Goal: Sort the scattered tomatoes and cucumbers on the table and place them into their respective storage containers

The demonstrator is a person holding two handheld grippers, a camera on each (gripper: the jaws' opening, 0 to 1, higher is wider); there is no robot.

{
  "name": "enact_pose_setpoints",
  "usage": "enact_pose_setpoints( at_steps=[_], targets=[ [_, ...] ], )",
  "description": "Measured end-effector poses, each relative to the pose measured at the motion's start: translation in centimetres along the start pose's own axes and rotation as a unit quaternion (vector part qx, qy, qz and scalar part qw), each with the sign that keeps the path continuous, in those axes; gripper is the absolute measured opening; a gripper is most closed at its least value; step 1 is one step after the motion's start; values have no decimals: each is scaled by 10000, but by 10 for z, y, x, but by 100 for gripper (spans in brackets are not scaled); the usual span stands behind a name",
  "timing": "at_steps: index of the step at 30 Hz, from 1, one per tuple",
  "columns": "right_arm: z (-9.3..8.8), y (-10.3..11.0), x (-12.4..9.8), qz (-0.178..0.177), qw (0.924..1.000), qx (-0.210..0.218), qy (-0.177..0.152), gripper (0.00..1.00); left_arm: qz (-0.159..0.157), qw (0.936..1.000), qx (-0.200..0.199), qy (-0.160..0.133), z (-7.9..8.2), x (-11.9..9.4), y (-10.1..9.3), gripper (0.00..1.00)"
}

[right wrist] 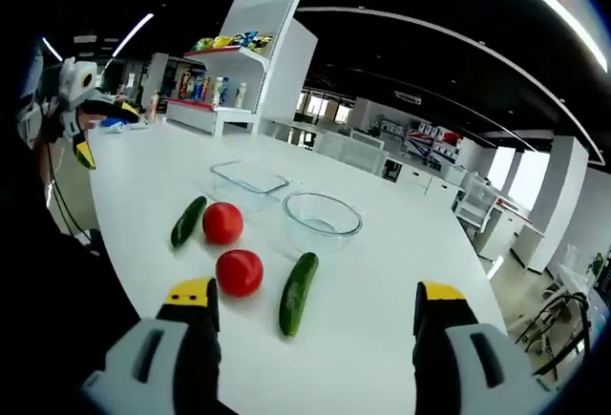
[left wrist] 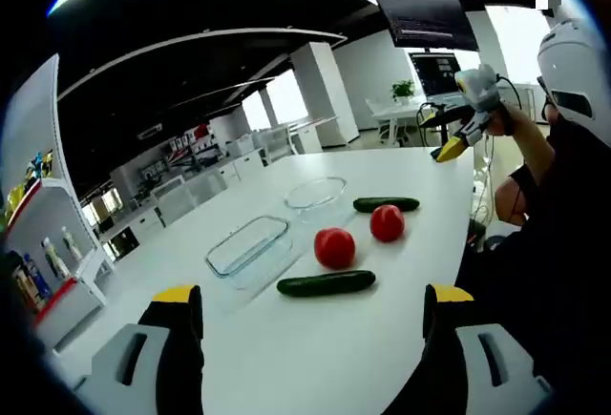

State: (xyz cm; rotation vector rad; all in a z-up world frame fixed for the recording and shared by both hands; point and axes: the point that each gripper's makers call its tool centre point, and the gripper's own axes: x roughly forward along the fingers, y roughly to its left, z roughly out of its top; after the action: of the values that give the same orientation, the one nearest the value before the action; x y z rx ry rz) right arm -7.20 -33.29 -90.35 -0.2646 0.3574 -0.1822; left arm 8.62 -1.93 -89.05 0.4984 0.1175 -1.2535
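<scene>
Left gripper view: own tongs (left wrist: 310,312) apart, nothing held, above the white worktop (left wrist: 315,358). Nearest is a cucumber (left wrist: 326,283), then two tomatoes (left wrist: 334,247) (left wrist: 387,222), 2nd cucumber (left wrist: 386,204) behind. Beside them, a rectangular glass container (left wrist: 249,246) & round glass bowl (left wrist: 316,195), both empty. All veg loose on worktop, so sorting prob not begun.

Right gripper view: right tongs (right wrist: 315,302) also apart, empty, raised w/ near tomato (right wrist: 239,272) & cucumber (right wrist: 297,292) just ahead; likely lining up a first pick.
</scene>
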Motion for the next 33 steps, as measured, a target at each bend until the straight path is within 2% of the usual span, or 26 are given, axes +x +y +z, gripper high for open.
enact_pose_setpoints(
  at_steps=[4, 7, 12, 20, 28, 33],
  targets=[
    [3, 3, 2, 39, 10000, -34, -18, 81, -7, 10000, -10, -44, 2, 0, 0, 95],
    [-1, 10, 3, 144, 9998, -106, 50, 81, -96, 9994, 318, -33, 1, 1, -10, 95],
    [-4, 9, 1, 135, 9998, -104, 88, 80, -170, 9995, 266, -87, 2, 0, -14, 95],
    [-3, 9, -3, 107, 9998, -146, 54, 81, 96, 9988, 461, 151, -9, 3, -7, 95],
    [-4, 3, -5, -17, 9998, -128, 125, 83, -49, 9976, 664, 200, -10, 5, -19, 95],
    [-3, 4, -5, 10, 9999, -134, 81, 83, 34, 9969, 761, 184, -8, 6, -15, 95]
  ],
)
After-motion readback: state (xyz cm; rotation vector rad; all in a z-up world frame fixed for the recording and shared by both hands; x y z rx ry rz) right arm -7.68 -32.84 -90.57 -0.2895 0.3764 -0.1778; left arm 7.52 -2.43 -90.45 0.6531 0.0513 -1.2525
